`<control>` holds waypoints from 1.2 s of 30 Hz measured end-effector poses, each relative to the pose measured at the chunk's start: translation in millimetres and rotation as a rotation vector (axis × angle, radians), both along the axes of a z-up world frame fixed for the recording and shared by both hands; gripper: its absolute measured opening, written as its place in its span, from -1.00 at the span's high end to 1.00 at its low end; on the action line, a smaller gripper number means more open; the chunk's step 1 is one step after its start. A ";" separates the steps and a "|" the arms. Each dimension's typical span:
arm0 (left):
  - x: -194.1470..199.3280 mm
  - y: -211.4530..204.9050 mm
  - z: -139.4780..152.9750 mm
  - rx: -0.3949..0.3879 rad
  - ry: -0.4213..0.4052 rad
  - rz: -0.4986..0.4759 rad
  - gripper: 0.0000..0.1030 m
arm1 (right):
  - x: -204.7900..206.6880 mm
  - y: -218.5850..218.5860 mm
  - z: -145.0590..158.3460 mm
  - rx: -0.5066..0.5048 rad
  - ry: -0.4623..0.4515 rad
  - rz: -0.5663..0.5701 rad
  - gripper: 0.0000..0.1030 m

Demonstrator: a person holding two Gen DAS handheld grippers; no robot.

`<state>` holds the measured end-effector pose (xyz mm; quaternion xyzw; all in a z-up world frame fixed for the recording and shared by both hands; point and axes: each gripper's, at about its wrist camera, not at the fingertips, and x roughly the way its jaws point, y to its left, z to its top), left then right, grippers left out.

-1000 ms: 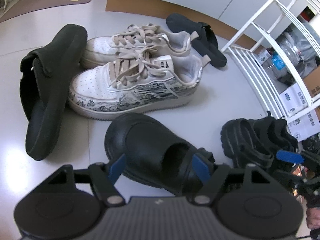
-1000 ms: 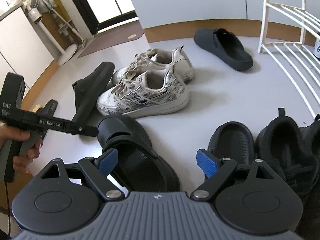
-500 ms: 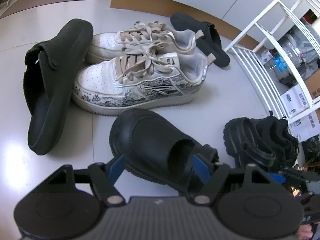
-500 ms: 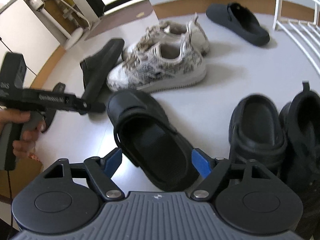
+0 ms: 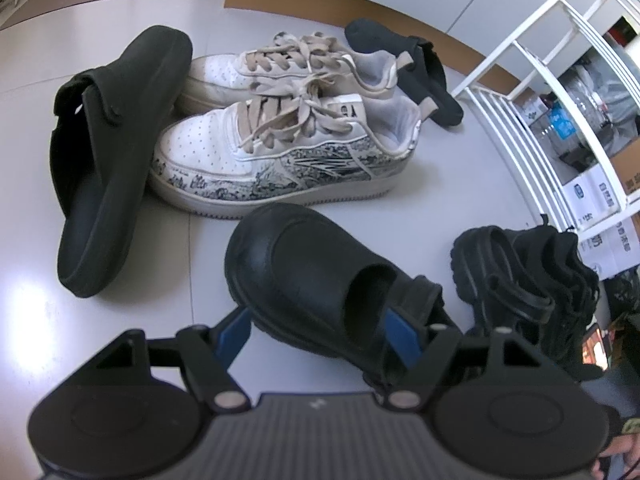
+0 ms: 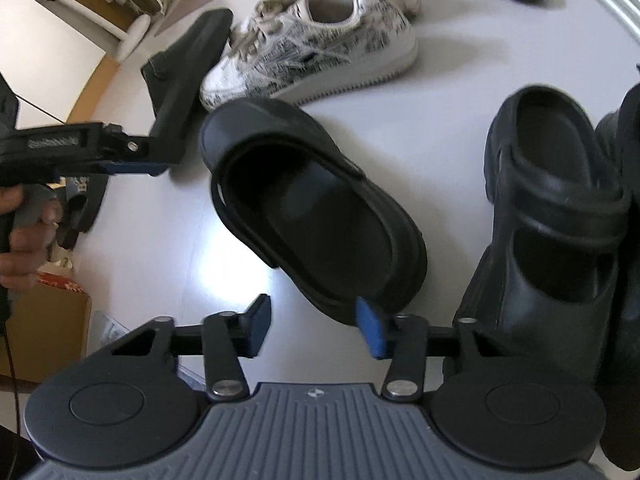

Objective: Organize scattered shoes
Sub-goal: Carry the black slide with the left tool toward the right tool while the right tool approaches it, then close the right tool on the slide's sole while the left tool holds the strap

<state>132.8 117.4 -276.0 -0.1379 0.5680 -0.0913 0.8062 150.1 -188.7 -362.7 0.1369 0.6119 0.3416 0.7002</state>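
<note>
A black chunky clog (image 5: 320, 280) (image 6: 320, 216) lies on the white floor. My left gripper (image 5: 318, 335) (image 6: 136, 168) stands open; the clog shows between its blue pads (image 5: 234, 334), but in the right wrist view that gripper hangs clear of the toe. My right gripper (image 6: 316, 328) is low at the clog's heel and its jaws are closing. Its right pad (image 6: 372, 332) sits at the heel rim, while the left pad is over bare floor. The matching clog (image 6: 552, 208) (image 5: 500, 292) stands to the right.
Two white printed sneakers (image 5: 280, 168) (image 6: 320, 40) stand behind, a dark mule (image 5: 108, 160) (image 6: 188, 68) on its side beside them. Another dark mule (image 5: 416, 72) lies near a white rack (image 5: 540, 80). A black sneaker (image 5: 560, 272) adjoins the matching clog. A hand (image 6: 24, 240) holds the left gripper.
My right gripper has dropped and tipped down toward the clog's heel, and its jaws have narrowed. The left gripper has barely moved and stays as wide as before.
</note>
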 end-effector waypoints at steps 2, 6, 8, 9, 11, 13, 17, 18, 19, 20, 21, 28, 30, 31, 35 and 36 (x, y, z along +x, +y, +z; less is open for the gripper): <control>-0.2 0.4 -0.8 0.000 0.002 -0.001 -0.49 | 0.4 -0.1 -4.8 0.004 0.027 -0.007 0.16; -0.8 1.4 -3.0 0.003 0.009 0.002 -0.49 | 0.9 -1.3 -9.9 0.023 0.068 -0.036 0.05; -1.3 1.3 -3.7 0.007 0.011 0.004 -0.50 | 2.2 -3.3 -15.1 0.046 0.115 -0.074 -0.14; -1.4 1.1 -4.0 0.008 0.012 0.003 -0.50 | 3.2 -3.1 -16.9 0.047 0.125 -0.084 -0.17; -2.1 0.6 -3.9 0.008 0.012 0.000 -0.51 | 5.6 -5.5 -21.8 0.045 0.157 -0.128 -0.19; -2.5 -0.4 -3.9 0.006 0.013 -0.003 -0.52 | 9.0 -7.2 -24.2 0.043 0.173 -0.151 -0.20; -2.7 -1.4 -4.9 0.006 0.016 -0.006 -0.52 | 14.7 -9.7 -29.3 0.011 0.166 -0.190 -0.09; -2.7 -1.3 -5.5 0.006 0.017 -0.006 -0.52 | 16.6 -10.4 -30.6 0.011 0.167 -0.195 -0.05; -2.7 -1.2 -6.0 0.006 0.019 -0.006 -0.52 | 18.5 -11.1 -31.8 0.011 0.169 -0.200 -0.01; -2.7 -1.1 -6.3 0.006 0.020 -0.006 -0.52 | 20.3 -11.8 -33.0 0.010 0.170 -0.206 0.02; -2.7 -1.1 -6.6 0.007 0.021 -0.005 -0.53 | 22.2 -12.5 -34.2 0.010 0.172 -0.211 0.04; -4.0 -1.1 -6.6 0.007 0.022 -0.006 -0.53 | 34.1 -16.0 -35.4 0.002 0.118 -0.247 0.35; -4.1 -0.3 -6.8 0.008 0.023 -0.004 -0.53 | 37.9 -16.4 -34.5 -0.009 0.093 -0.256 0.42; -4.1 0.1 -7.1 0.008 0.023 -0.003 -0.53 | 40.5 -17.3 -33.9 -0.013 0.082 -0.262 0.45; -4.4 1.4 -7.7 0.007 0.025 -0.002 -0.53 | 46.9 -16.7 -29.1 -0.050 0.006 -0.269 0.56; -4.4 1.5 -7.8 0.007 0.025 -0.002 -0.53 | 47.8 -17.5 -28.7 -0.053 -0.001 -0.270 0.58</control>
